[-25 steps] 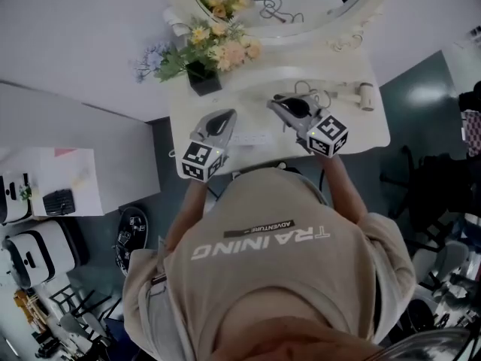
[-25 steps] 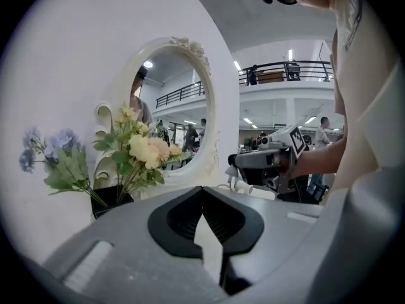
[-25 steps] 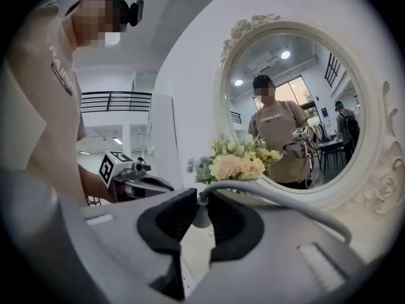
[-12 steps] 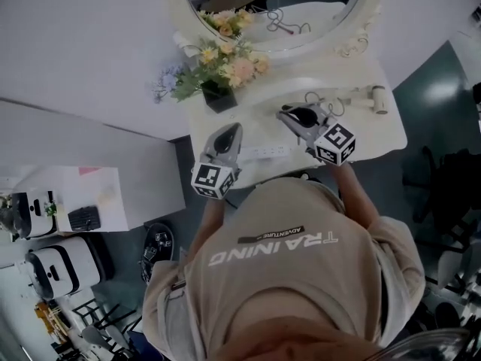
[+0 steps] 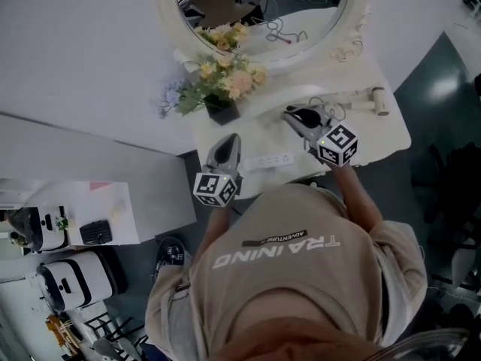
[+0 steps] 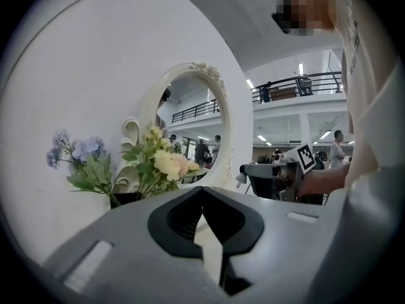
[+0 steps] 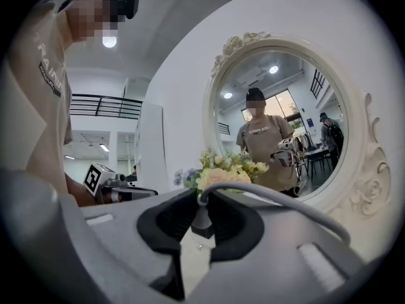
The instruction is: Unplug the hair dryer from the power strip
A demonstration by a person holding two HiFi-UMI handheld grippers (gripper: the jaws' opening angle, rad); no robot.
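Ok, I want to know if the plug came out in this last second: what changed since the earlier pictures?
Little visibly changed. The view shifts with the head, but against the power strip and hair dryer both grippers keep their places. The right gripper is shut on the plug, away from the strip; the left gripper is shut, empty. The flowers and mirror stay put.
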